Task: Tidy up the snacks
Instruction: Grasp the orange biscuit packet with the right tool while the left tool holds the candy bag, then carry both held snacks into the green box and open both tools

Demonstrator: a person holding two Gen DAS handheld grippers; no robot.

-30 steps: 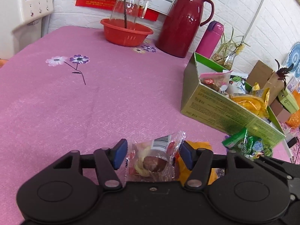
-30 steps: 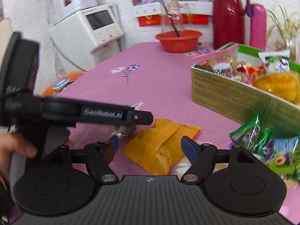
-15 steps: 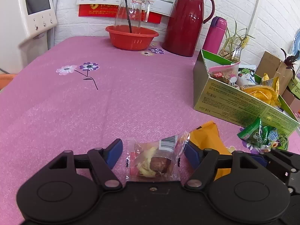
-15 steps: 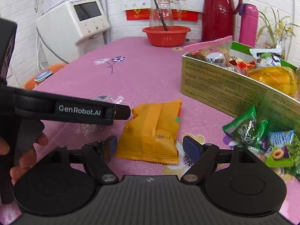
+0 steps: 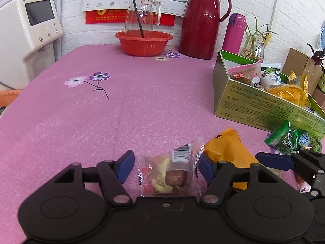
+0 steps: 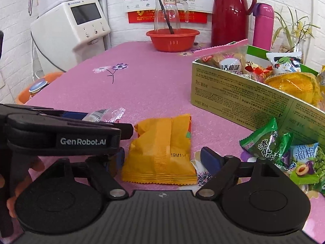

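The right gripper [image 6: 161,156] hangs low over the pink surface [image 6: 154,85], its fingers spread wide on either side of an orange snack packet [image 6: 162,152]. The left gripper [image 6: 67,134] crosses in beside it, over a clear-wrapped snack [image 6: 105,114]. A green snack box [image 6: 254,103] stands to the right, green packets [image 6: 284,150] before it.

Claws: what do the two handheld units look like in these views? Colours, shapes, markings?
Both look alike. The left claw has a black plastic body with two round disc housings, black linkage arms on silver pivot pins, and blue finger pads. The right claw adds a ribbed dark top plate. White "GenRobot.AI" lettering runs along the left unit's side, seen from the right wrist. No cables or sleeves visible.
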